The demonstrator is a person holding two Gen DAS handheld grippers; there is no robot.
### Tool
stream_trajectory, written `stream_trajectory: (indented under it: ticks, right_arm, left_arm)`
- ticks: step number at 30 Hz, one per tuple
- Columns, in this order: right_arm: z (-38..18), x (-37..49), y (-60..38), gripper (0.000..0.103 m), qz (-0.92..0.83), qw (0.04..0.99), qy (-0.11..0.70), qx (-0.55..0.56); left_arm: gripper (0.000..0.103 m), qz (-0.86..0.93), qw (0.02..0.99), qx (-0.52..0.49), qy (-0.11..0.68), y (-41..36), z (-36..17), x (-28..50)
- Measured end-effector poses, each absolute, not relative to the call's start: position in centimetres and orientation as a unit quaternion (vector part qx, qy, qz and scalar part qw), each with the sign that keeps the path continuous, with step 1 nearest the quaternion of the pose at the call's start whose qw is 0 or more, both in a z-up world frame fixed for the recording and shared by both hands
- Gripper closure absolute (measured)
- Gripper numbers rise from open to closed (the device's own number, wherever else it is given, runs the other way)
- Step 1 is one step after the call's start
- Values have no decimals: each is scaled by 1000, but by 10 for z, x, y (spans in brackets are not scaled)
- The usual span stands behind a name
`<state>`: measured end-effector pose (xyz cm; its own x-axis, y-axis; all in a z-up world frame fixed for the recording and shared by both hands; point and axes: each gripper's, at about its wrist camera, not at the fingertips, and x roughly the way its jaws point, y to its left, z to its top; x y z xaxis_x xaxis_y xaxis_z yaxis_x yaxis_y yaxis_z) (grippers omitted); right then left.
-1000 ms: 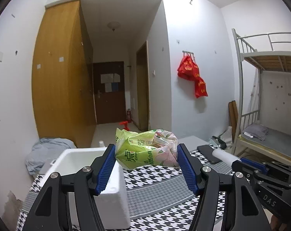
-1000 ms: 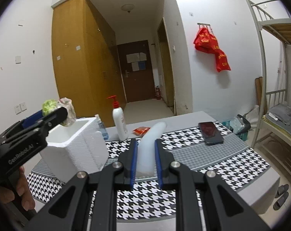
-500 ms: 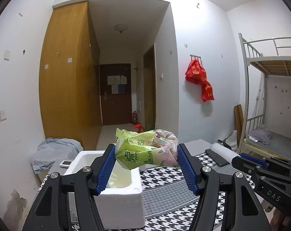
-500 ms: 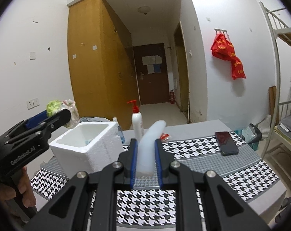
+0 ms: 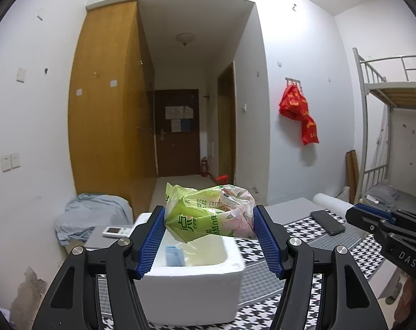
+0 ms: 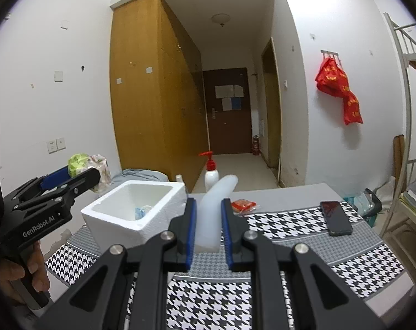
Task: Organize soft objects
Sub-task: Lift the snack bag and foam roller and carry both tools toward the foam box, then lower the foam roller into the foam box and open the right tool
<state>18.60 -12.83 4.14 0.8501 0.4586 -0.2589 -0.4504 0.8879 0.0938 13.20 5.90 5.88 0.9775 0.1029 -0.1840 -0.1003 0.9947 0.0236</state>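
Left wrist view: table under houndstooth cloth, white walls, wooden wardrobe, bunk bed. The left gripper pinches a green snack bag above the foam box. A remote shows only here.

Right wrist view: same table. The right gripper is clamped on a white foam piece, right of the box. Shown only here: pump bottle and red packet.
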Motion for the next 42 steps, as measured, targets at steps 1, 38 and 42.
stream_trajectory:
  ticks: [1, 38, 42]
  right_arm:
    - [42, 186, -127, 82, 238, 961, 138, 15]
    - [41, 215, -17, 82, 344, 926, 156, -20]
    - [42, 220, -2, 82, 356, 920, 158, -24]
  left_arm:
    - [38, 53, 994, 7, 93, 61, 59, 132]
    - [38, 140, 984, 0, 111, 140, 46, 125]
    - [38, 148, 983, -1, 112, 145, 46, 125]
